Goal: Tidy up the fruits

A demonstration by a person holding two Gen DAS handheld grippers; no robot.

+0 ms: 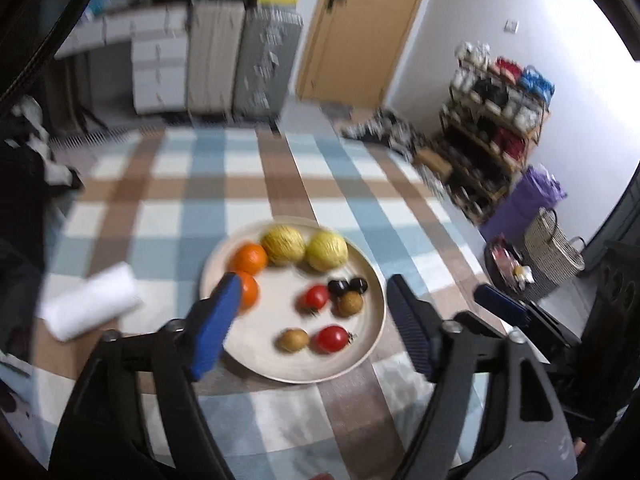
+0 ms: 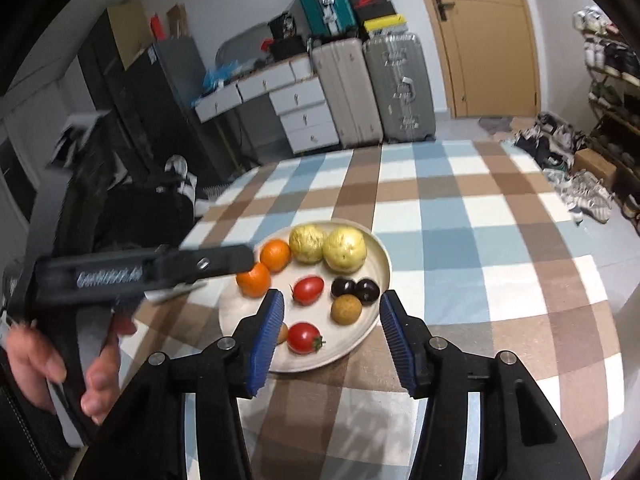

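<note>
A round cream plate (image 2: pixel 381 258) holds the fruits — two oranges (image 2: pixel 275 255), two yellow-green melons (image 2: pixel 345 249), two red tomatoes (image 2: pixel 307 289), two dark plums (image 2: pixel 355 289) and brown longans (image 2: pixel 346 309), grouped by kind. The left claw (image 1: pixel 312 312) and right claw (image 2: pixel 332 336) both hang released above it, gripping nothing. The plate sits on a checked worktop (image 2: pixel 480 240) — suitcases (image 2: pixel 372 88) and a door (image 2: pixel 480 32) stand behind.

Home, suitcases (image 2: pixel 376 92), shoe rack (image 1: pixel 492 136), door (image 2: pixel 488 36)
</note>
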